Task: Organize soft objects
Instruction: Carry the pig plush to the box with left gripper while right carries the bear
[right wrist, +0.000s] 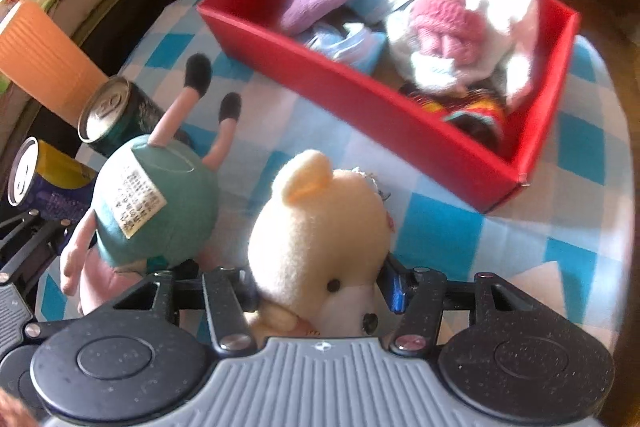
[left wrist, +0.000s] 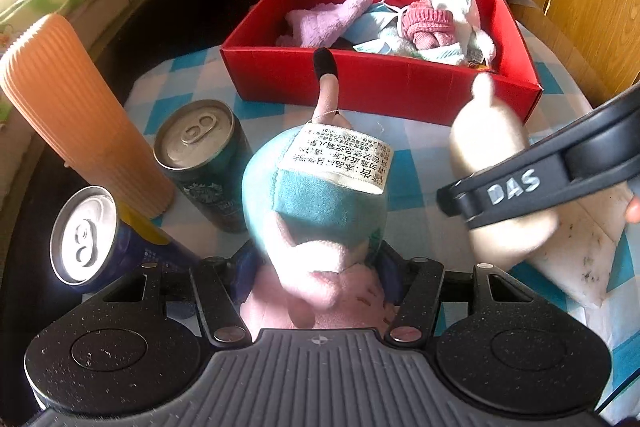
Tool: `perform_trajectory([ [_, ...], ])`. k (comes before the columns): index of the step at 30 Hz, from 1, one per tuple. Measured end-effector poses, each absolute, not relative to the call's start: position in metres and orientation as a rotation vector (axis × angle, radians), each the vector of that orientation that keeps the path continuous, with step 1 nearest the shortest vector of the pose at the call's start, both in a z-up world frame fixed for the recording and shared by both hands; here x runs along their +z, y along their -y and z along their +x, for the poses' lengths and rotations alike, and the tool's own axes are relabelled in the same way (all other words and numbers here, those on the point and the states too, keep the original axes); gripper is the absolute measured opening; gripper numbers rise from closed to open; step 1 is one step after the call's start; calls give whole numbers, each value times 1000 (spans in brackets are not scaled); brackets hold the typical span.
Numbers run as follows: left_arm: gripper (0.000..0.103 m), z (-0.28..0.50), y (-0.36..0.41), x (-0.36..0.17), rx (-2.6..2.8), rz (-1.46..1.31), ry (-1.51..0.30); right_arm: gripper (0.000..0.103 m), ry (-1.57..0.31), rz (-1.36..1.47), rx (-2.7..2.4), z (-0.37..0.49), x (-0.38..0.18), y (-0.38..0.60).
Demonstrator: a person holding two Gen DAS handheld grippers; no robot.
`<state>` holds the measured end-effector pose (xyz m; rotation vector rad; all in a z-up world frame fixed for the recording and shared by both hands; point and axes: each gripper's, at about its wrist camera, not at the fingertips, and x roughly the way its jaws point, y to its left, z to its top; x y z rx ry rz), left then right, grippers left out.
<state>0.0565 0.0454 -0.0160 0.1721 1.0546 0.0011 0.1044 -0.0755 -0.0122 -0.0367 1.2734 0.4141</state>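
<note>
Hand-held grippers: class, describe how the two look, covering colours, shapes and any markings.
Both match. The left hand-held gripper and the right hand-held gripper each have a grey ribbed centre plate bearing a small round emblem, flanked by two speckled black round discs. Black linkage bars with silver rivets run forward to the fingers. In the left wrist view, the right one's black arm carries white letters DAS. No cables or sleeves show.

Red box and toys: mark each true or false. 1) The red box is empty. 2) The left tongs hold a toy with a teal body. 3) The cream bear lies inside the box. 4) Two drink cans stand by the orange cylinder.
1) False: the red box holds cloths.
2) True: left tongs, teal toy.
3) False: the cream bear is outside it, in the right tongs.
4) True: green can, blue can, orange cylinder.
</note>
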Motion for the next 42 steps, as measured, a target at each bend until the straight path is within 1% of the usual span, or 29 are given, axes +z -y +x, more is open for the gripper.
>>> perform_trajectory([
  [8, 60, 47, -40, -15, -9, 164, -1068, 33, -1252, -46, 415, 94, 4, 85],
  [12, 60, 43, -45, -15, -16, 105, -1093, 33, -1248, -50, 438, 82, 10, 89],
  [17, 60, 35, -51, -4, -5, 86, -1078, 33, -1227, 100, 493, 81, 26, 99],
  [20, 60, 33, -56, 5, -14, 57, -1072, 33, -1206, 54, 488, 77, 34, 98],
  [23, 60, 32, -55, 9, 1, 102, -1066, 33, -1192, 2, 461, 73, 38, 100],
  [33, 60, 20, -44, 3, -77, 122, -1159, 33, -1256, -157, 480, 45, 29, 104],
  [37, 60, 13, -34, 9, -97, 198, -1157, 33, -1262, -222, 498, 32, 32, 107],
  [42, 60, 16, -29, 25, -138, 154, -1146, 33, -1236, -204, 484, 32, 47, 117],
])
